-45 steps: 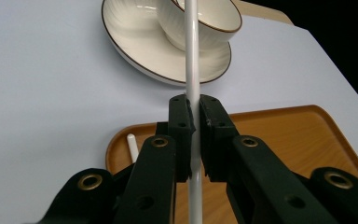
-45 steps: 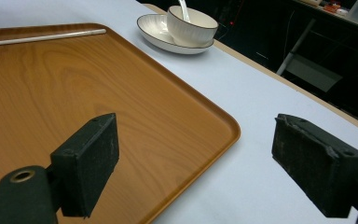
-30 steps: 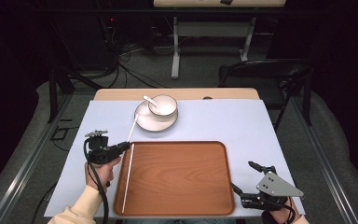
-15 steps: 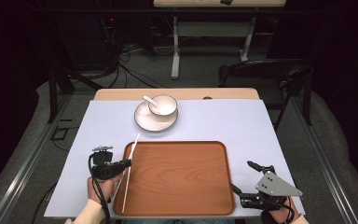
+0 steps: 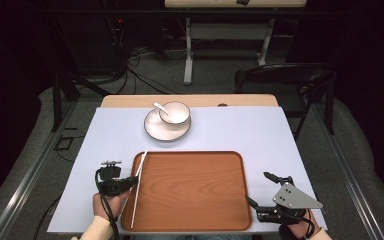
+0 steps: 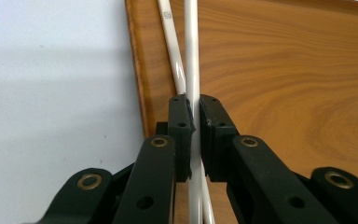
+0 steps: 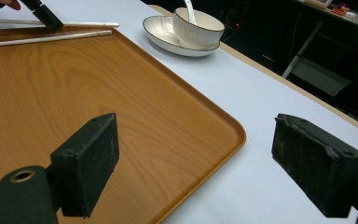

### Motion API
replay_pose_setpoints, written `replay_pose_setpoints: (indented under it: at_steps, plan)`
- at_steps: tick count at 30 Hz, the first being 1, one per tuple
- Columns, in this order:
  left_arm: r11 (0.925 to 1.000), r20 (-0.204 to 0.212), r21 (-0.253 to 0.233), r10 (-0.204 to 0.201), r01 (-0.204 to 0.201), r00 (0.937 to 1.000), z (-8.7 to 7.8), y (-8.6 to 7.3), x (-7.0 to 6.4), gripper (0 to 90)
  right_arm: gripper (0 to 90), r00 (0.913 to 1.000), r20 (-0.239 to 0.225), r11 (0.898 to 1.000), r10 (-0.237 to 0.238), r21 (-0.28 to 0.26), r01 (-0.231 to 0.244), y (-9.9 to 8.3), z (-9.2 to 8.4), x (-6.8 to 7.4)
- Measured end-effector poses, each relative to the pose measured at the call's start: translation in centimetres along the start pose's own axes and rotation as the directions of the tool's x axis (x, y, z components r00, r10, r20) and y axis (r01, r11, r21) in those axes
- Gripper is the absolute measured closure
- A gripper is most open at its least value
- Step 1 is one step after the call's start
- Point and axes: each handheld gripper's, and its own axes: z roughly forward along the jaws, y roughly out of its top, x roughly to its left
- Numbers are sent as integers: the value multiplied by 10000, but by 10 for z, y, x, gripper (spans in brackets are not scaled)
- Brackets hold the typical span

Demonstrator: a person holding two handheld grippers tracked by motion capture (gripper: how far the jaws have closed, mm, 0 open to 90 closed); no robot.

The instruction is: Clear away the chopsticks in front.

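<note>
High view: the left tongs (image 5: 130, 181) sit at the left edge of a wooden tray (image 5: 190, 220) on the pale-covered desk (image 5: 240, 130), clamped on white chopsticks (image 5: 138, 187). The chopsticks run along the tray's left side, from near its far left corner back toward the near left corner, lying over or just inside the rim. The left hand (image 5: 107, 205) comes in from the bottom edge below the tongs.

In the left gripper view, the two black jaws are pinched close together on one white stick, which passes straight between the pads. A second stick crosses it at a slight angle just beyond the jaw tips, over the tray's rim and wood-grain floor. Whether that second stick is also gripped cannot be told.

The right tongs (image 5: 270, 192) hover beside the tray's near right corner, jaws spread wide with nothing between them. In the right gripper view, they frame that corner of the tray and the bare desk beside it.

Beyond the tray's far edge, a white bowl (image 5: 174, 113) with a spoon (image 5: 160, 107) in it stands on a saucer (image 5: 165, 131), well apart from both tongs.
</note>
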Motion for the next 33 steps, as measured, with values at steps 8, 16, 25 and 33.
replay_pose_setpoints:
  at_steps: [8,16,25,33]
  plan:
    - [9990,-244,332,295,-287,9993,5,0,-3,798,142,10000,-3,10000,6,1,-6,0,0,0]
    - [9974,-48,426,584,-581,9983,6,1,-6,695,143,10000,5,10000,5,-2,-5,0,-1,0]
    - [9924,187,10,1233,-1233,9922,-3,8,-10,413,143,10000,31,10000,30,-19,-30,-1,-1,0]
    - [9556,635,-1061,2824,-2749,9572,-23,13,-21,213,143,9999,78,10000,71,-6,-71,-1,-2,0]
